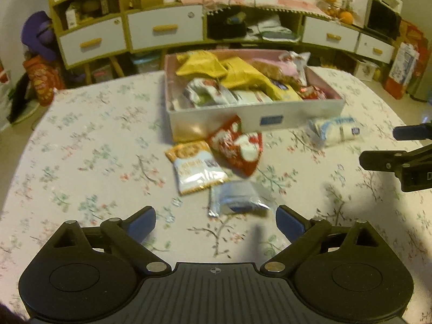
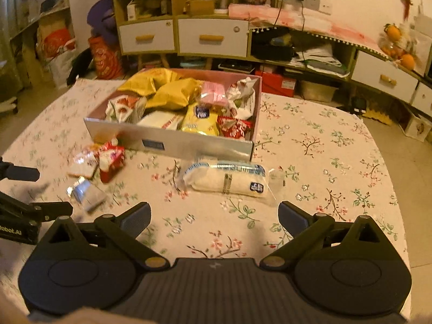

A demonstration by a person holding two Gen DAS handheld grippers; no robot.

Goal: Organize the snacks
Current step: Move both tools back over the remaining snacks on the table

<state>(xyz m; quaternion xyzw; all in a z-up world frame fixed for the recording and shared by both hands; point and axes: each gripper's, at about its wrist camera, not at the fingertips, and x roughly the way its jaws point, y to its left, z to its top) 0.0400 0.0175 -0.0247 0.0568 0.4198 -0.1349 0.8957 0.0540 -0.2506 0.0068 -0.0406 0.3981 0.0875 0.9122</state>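
Note:
A silver box point(image 1: 297, 113) with a pink inside stands on the flowered table, heaped with yellow, white and red snack packets. In front of it lie an orange-and-white cookie packet point(image 1: 197, 170), a red packet point(image 1: 237, 145), a silver-blue packet point(image 1: 237, 201) and a long white packet point(image 1: 334, 131). My left gripper point(image 1: 216, 220) is open, just short of the silver-blue packet, with nothing between its fingers. My right gripper point(image 2: 214, 212) is open and holds nothing, with the long white packet point(image 2: 226, 179) just beyond its tips. In the right wrist view the box point(image 2: 202, 145) is behind that packet and the red packet point(image 2: 112, 162) lies to the left.
A cabinet with white drawers point(image 1: 164, 28) and open shelves runs behind the table. Bags and boxes stand on the floor at the left point(image 1: 43, 81) and right point(image 1: 405, 64). The table's right edge point(image 2: 388, 145) drops to a tiled floor. Each gripper shows at the edge of the other's view.

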